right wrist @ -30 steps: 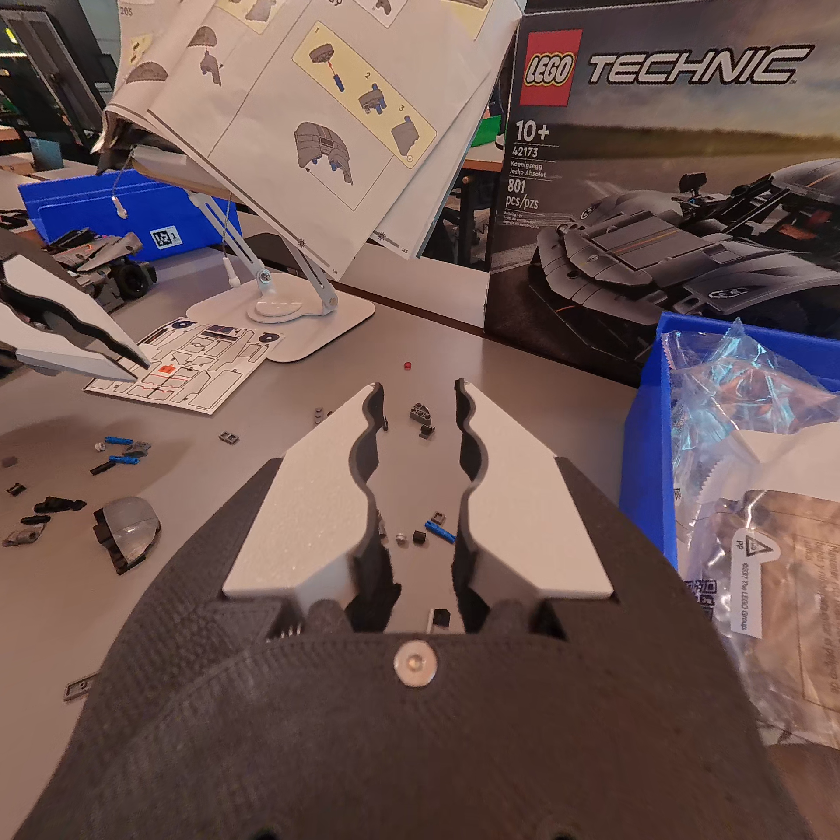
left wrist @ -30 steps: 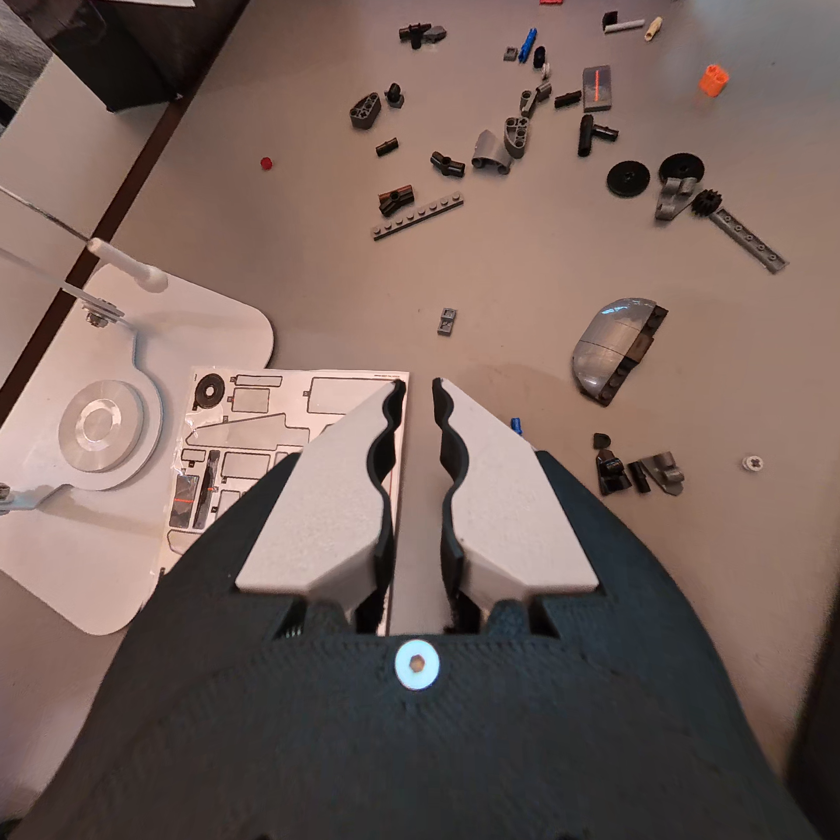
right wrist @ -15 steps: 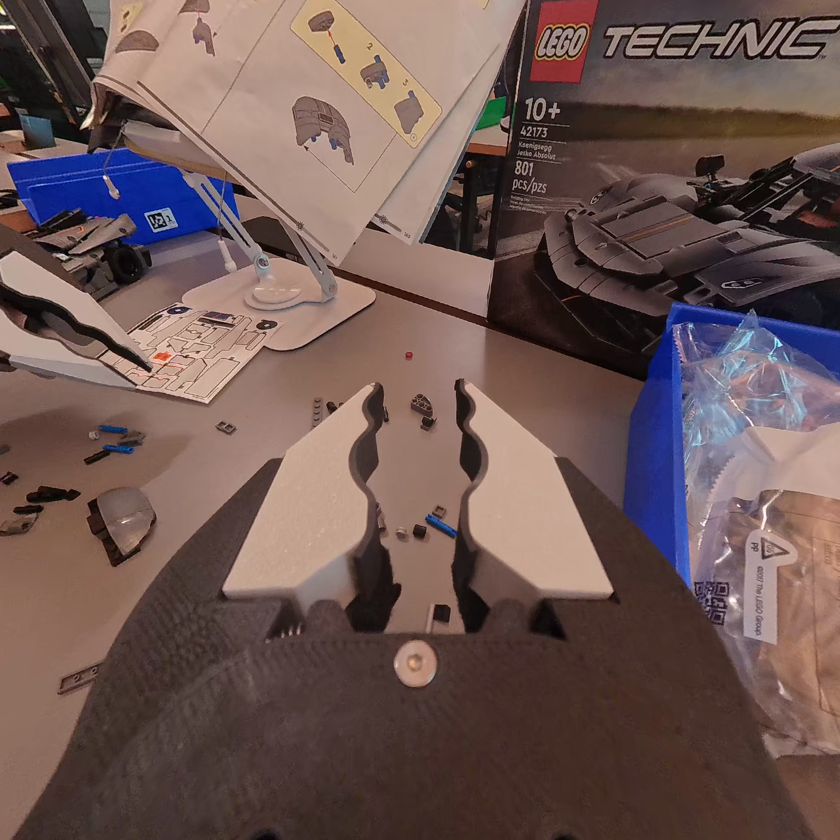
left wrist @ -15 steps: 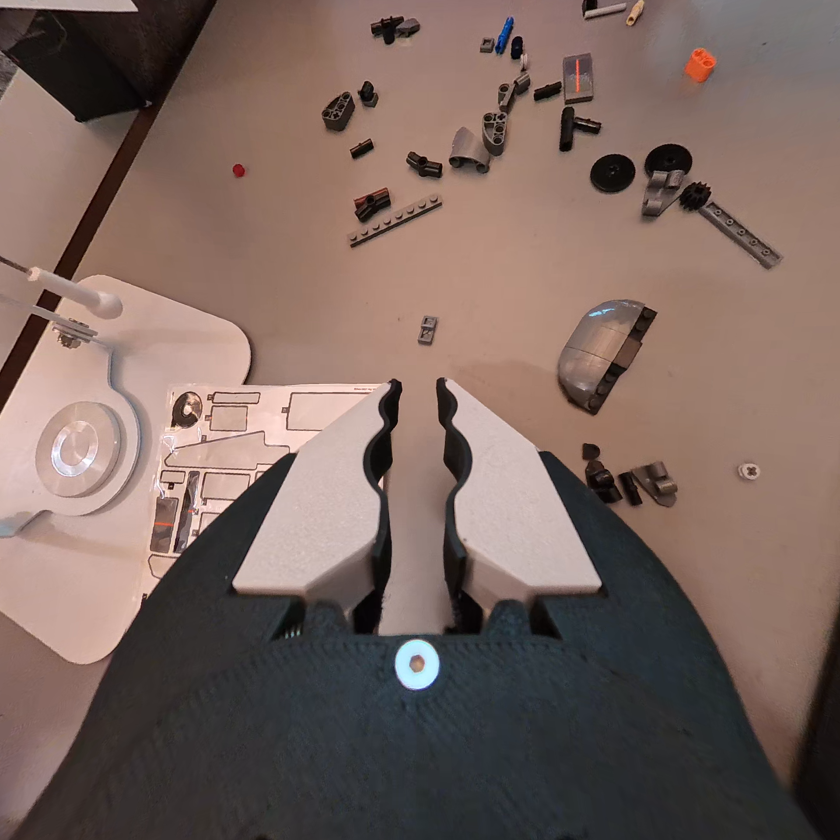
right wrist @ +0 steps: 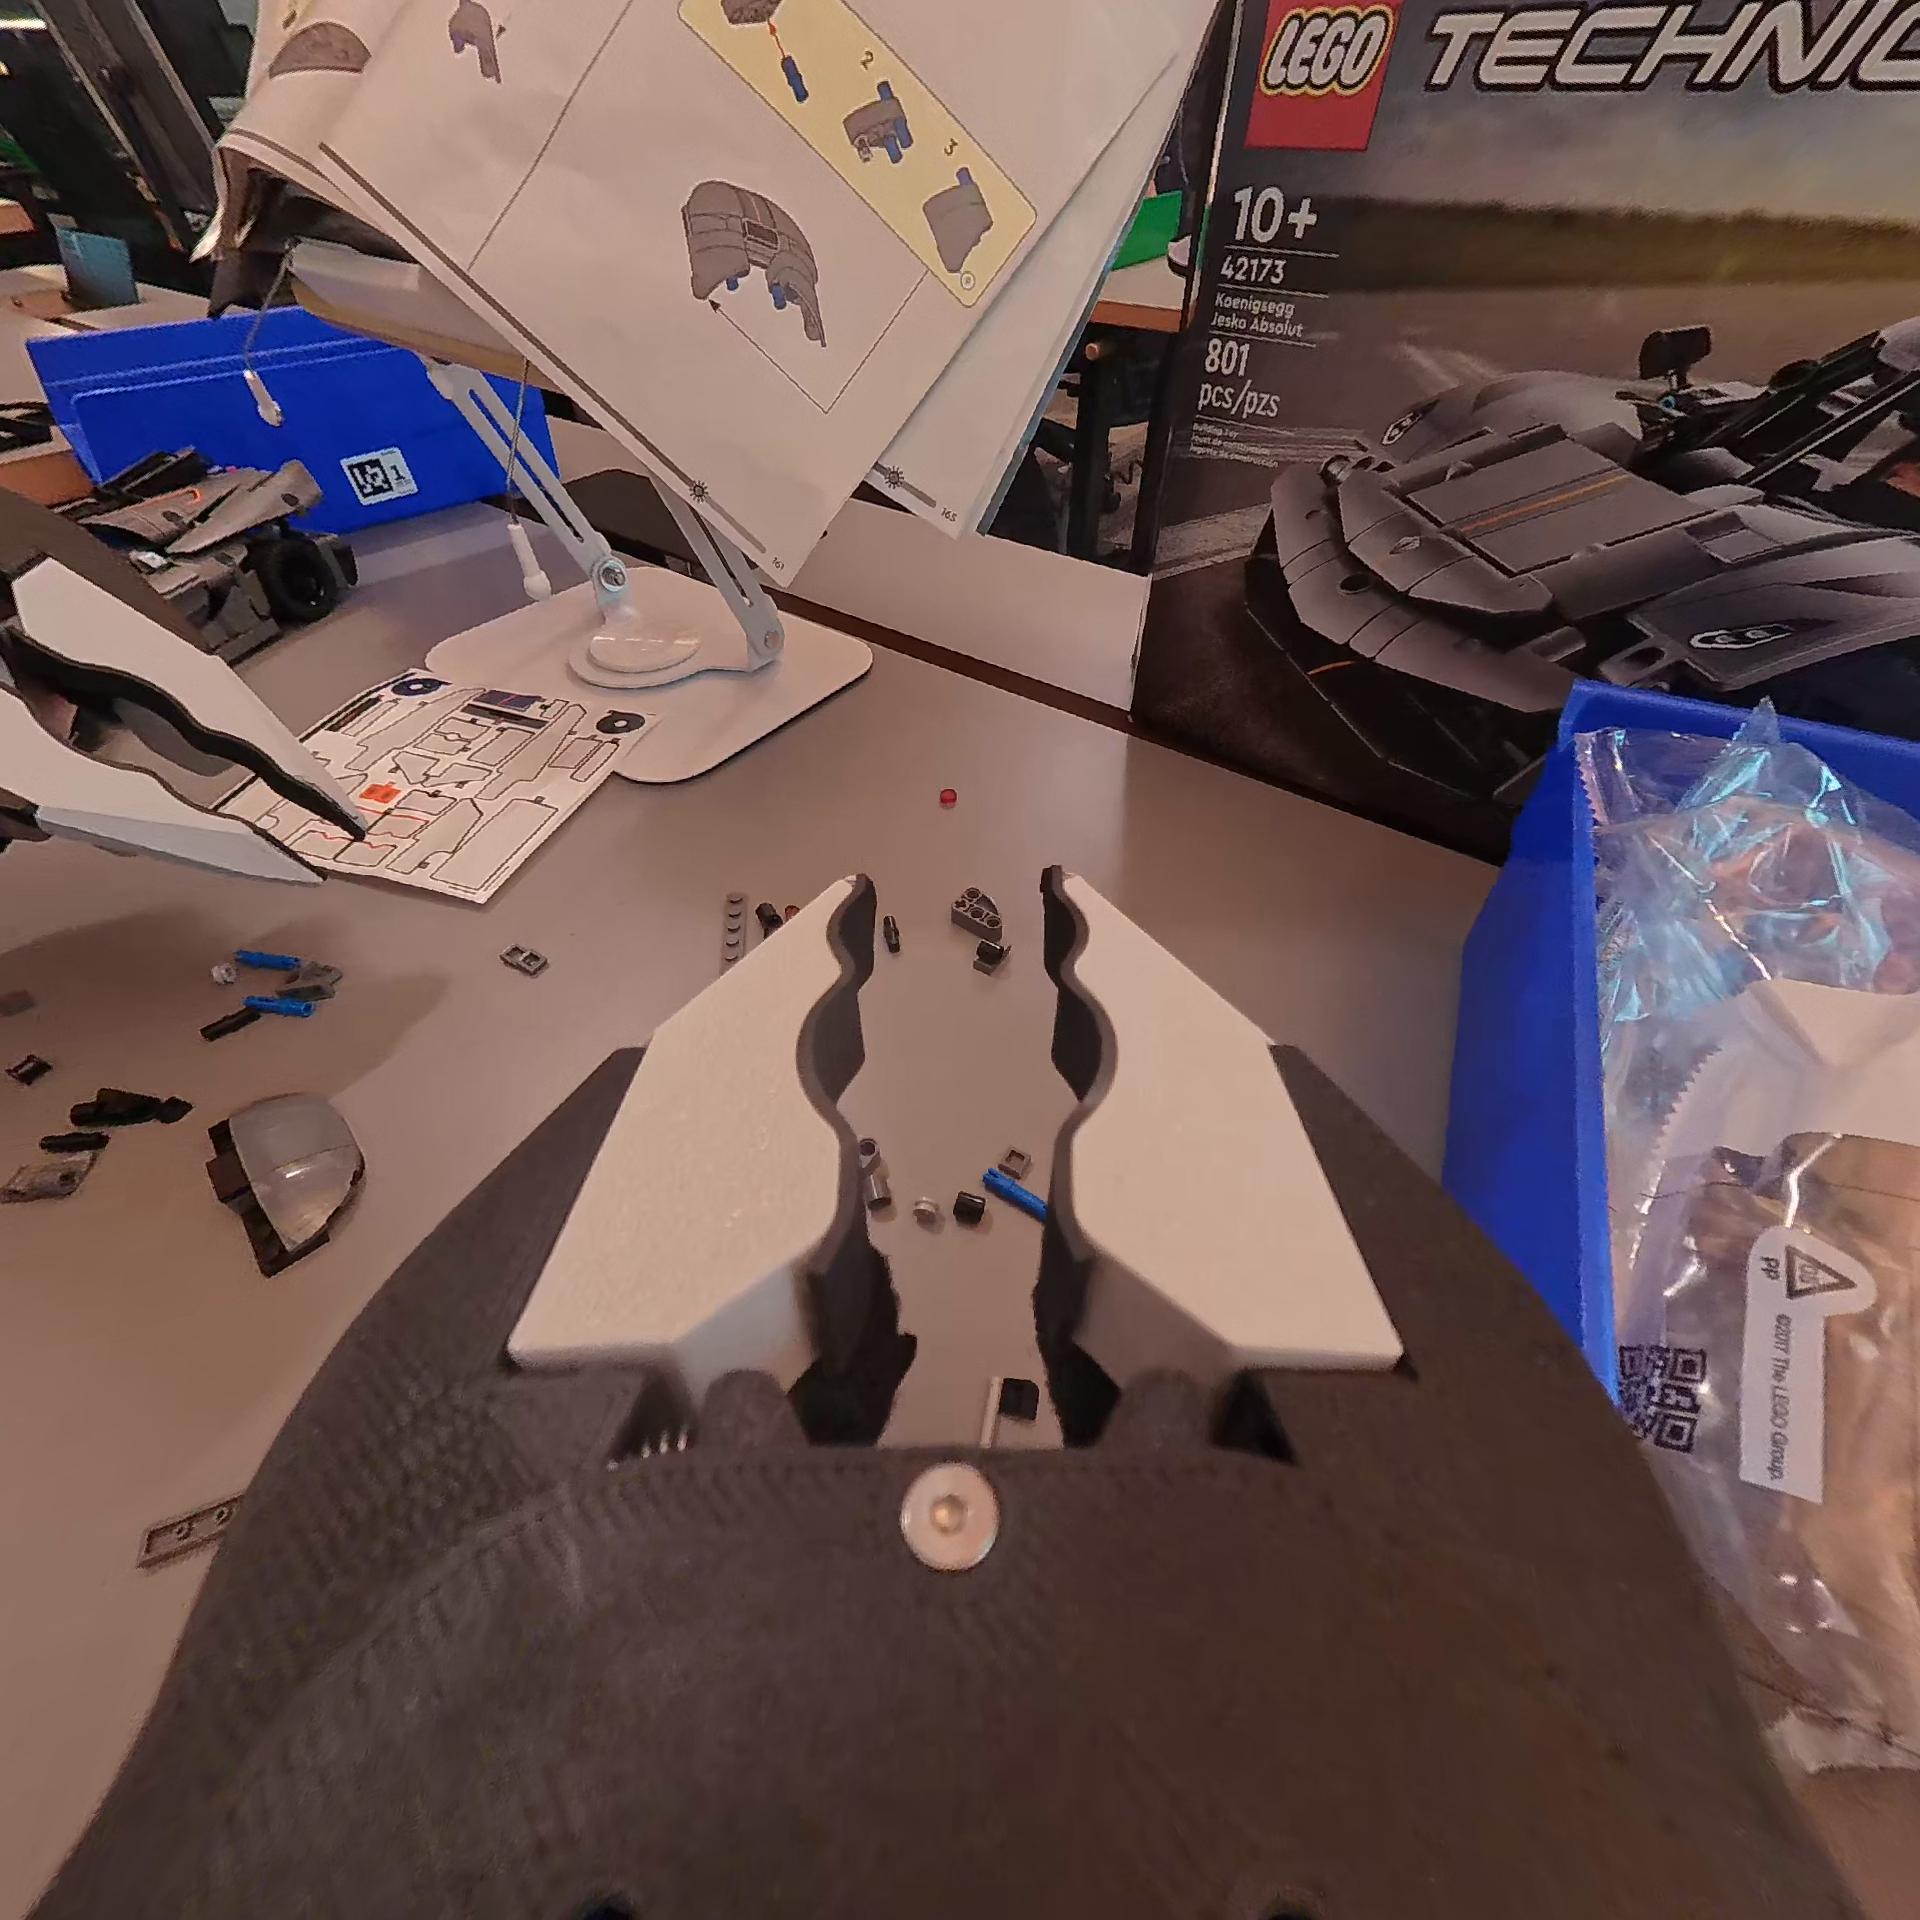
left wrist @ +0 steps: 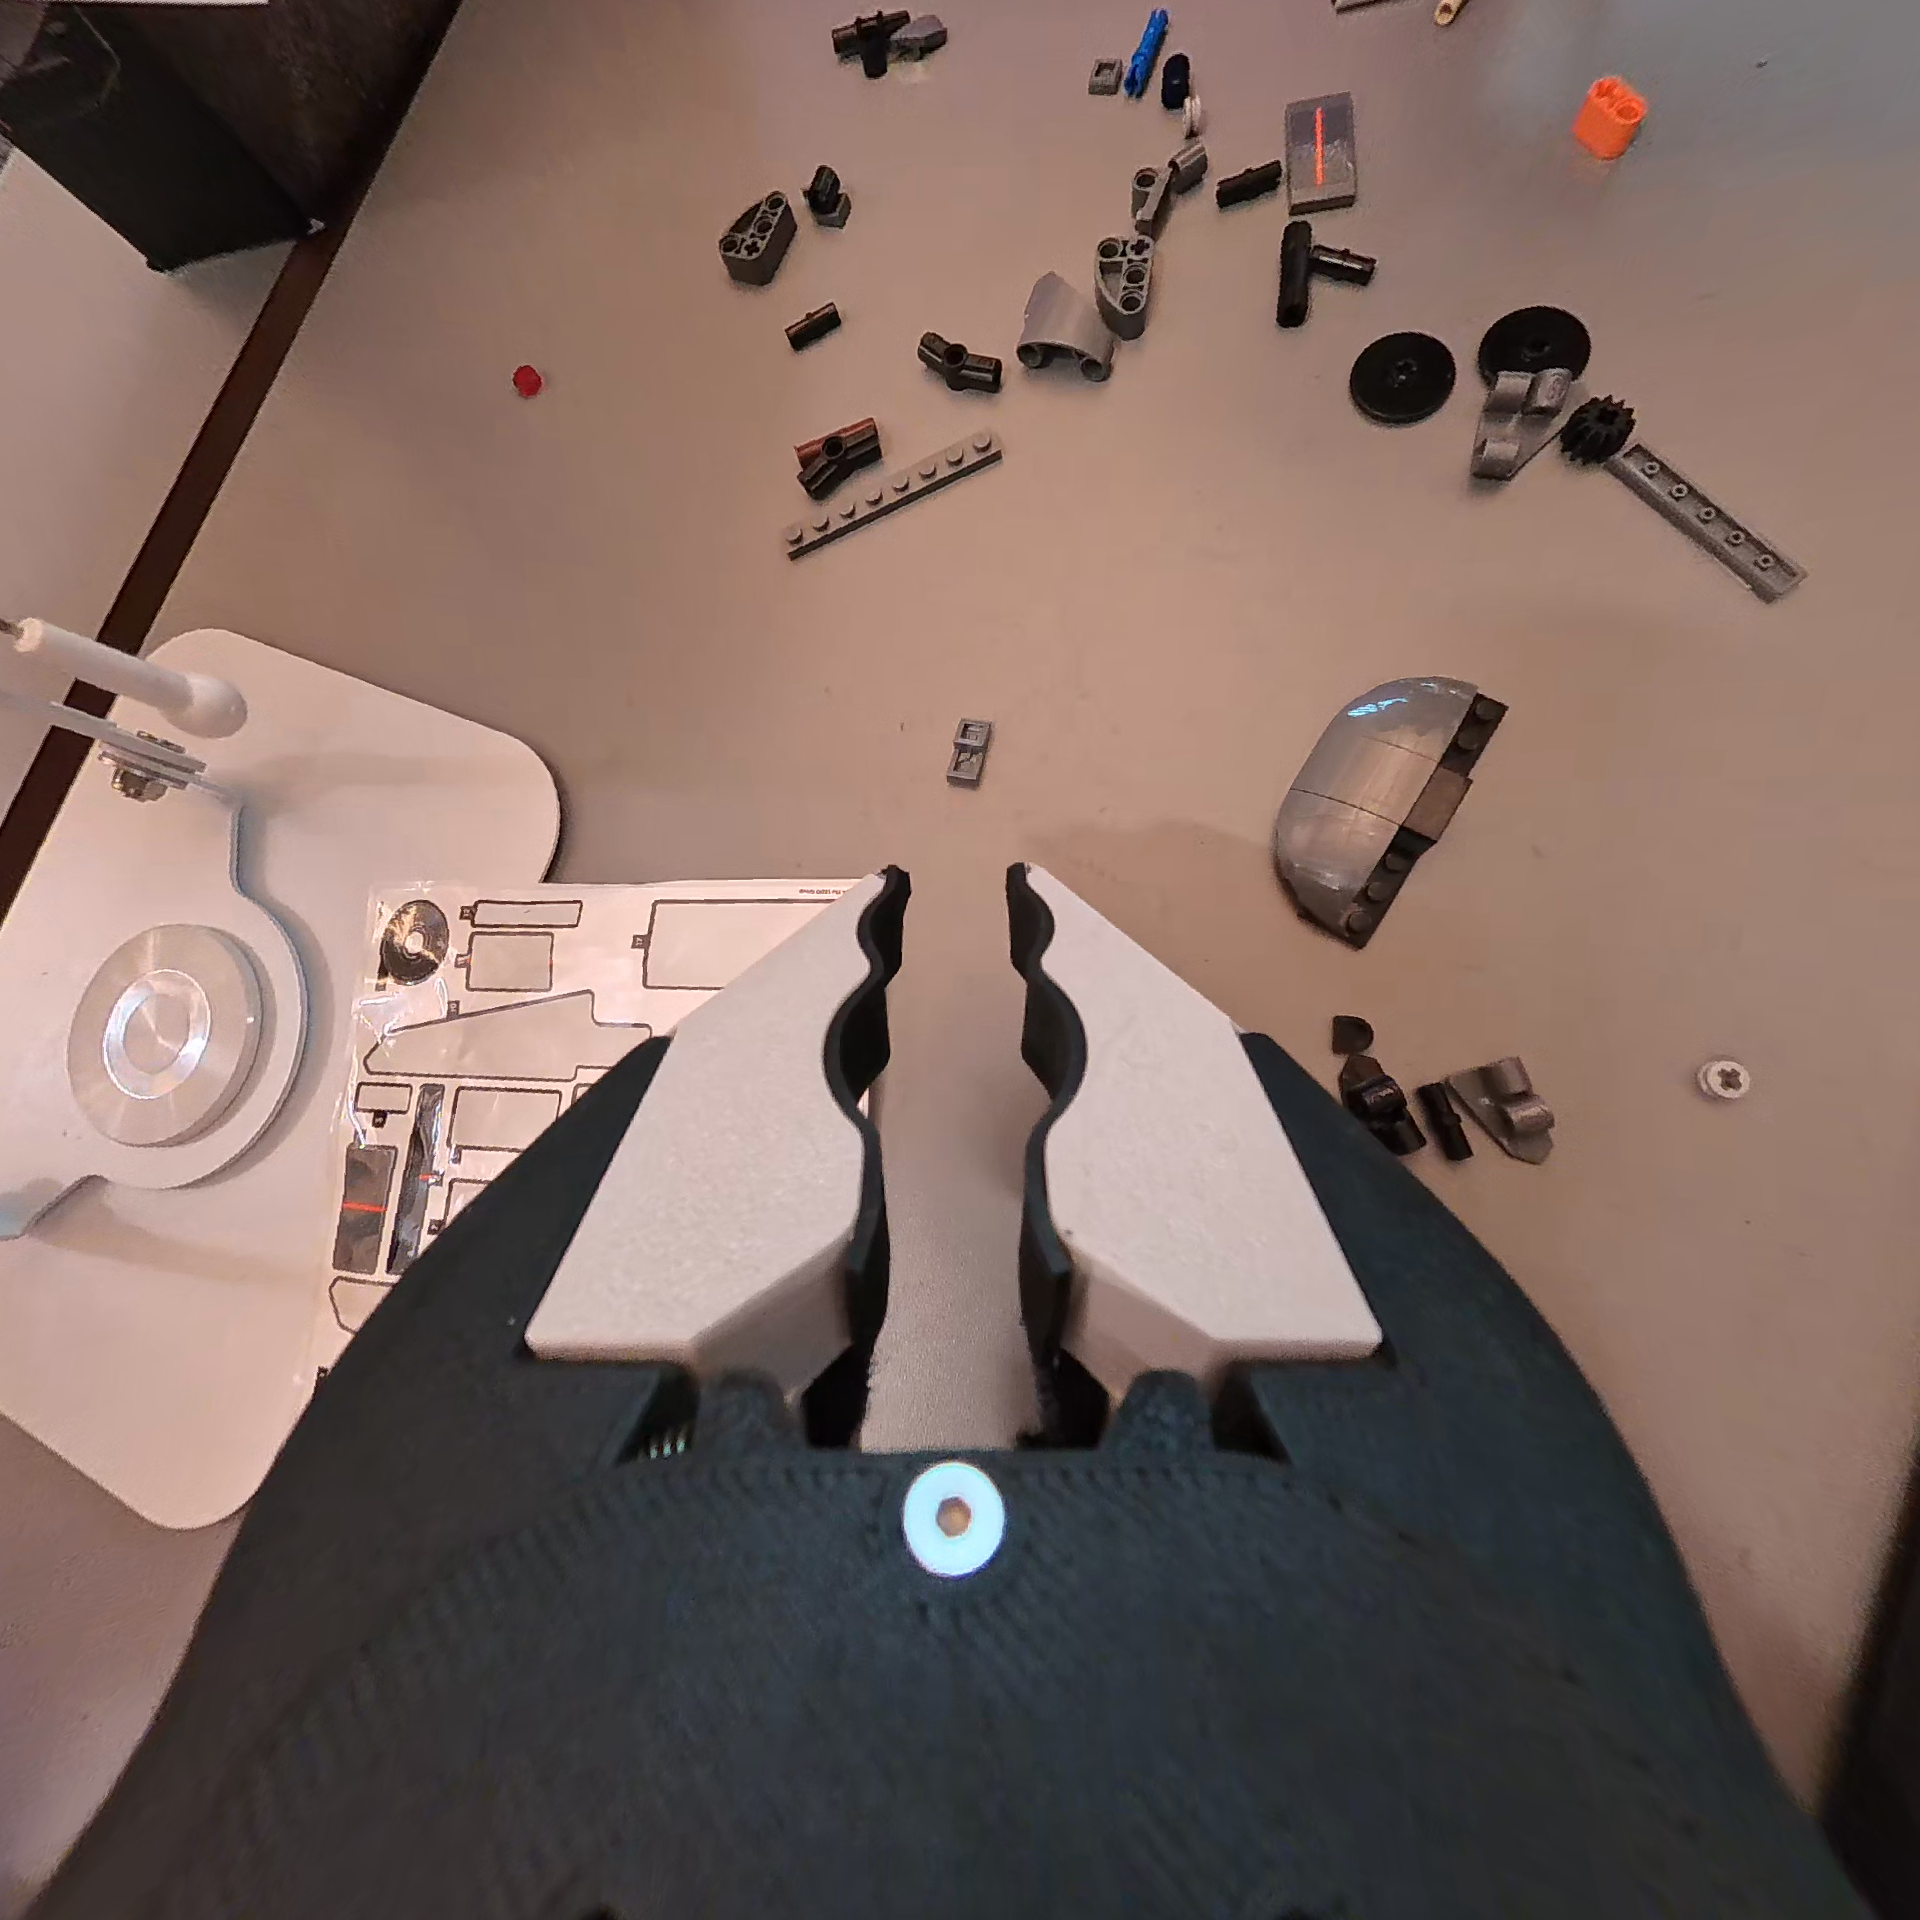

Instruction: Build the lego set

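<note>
My left gripper (left wrist: 956, 883) is open and empty, held above the table at the right edge of the sticker sheet (left wrist: 520, 997). A grey domed sub-assembly with black bricks (left wrist: 1371, 800) lies to its right. Loose grey and black Lego pieces are scattered farther ahead, among them a long grey plate (left wrist: 894, 494) and a small grey plate (left wrist: 969, 750). My right gripper (right wrist: 956, 883) is open and empty above small loose pieces such as a blue pin (right wrist: 1013, 1193). The left gripper also shows in the right wrist view (right wrist: 343, 826), and so does the domed sub-assembly (right wrist: 291, 1158).
A white stand (right wrist: 665, 655) holds the open instruction booklet (right wrist: 665, 208) at the back left. The set's box (right wrist: 1558, 364) stands behind. A blue bin with plastic bags (right wrist: 1527, 1039) is at the right. A partly built car (right wrist: 218, 551) and another blue bin (right wrist: 312, 416) are at the far left. The tips of one gripper are about 25 centimeters away from the tips of the other. The left tips stand about 6 centimeters off the small grey plate (left wrist: 969, 750). Seen from the right wrist view (right wrist: 523, 961) as well. From my right tips it is roughly 12 centimeters to the blue pin (right wrist: 1013, 1193); from my left, 25 centimeters. The left camera catches it too, in the left wrist view (left wrist: 1145, 43).
My left gripper has opened a little wider and shifted slightly over the table. My right gripper has moved a little to the right and forward; its jaws stay open.
</note>
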